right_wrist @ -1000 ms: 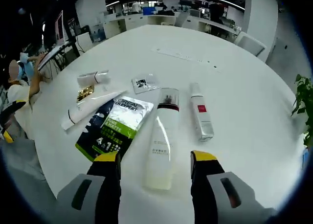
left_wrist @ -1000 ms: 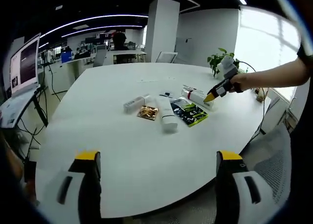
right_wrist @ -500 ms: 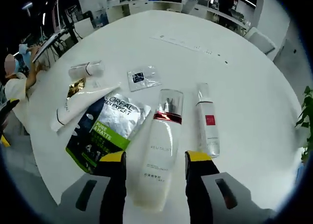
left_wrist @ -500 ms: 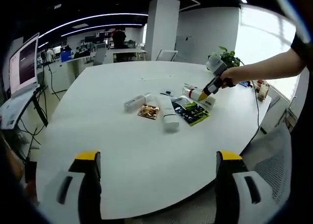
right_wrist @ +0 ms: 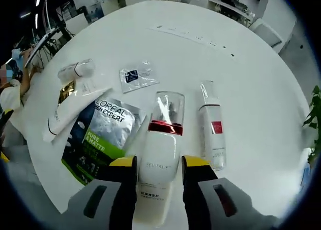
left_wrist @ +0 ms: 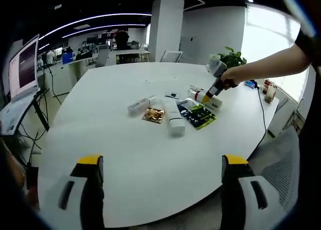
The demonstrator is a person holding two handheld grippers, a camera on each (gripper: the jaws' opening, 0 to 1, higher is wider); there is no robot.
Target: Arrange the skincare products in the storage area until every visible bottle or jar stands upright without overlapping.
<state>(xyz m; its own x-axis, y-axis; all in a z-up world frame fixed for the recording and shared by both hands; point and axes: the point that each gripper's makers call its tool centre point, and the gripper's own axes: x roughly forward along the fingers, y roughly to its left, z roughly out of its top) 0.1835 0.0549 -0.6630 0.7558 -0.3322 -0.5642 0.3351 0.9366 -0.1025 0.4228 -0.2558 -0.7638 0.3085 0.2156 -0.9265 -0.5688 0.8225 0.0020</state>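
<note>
Open-plan office, round white bench [left_wrist: 150, 159]. Green sachet [right_wrist: 98, 137] reads "L'OREAL EXPERT", lying just left of the white bottle [right_wrist: 158, 162], which lies flat, clear cap away. Right tool [right_wrist: 159, 164] jaws now straddle that bottle's body, closer than a second ago; contact unclear. Left tool [left_wrist: 160, 167] jaws apart, well short of the bottle.

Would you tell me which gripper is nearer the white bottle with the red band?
Right. The right gripper straddles the white bottle; the left gripper hangs back at the table's near edge.
</note>
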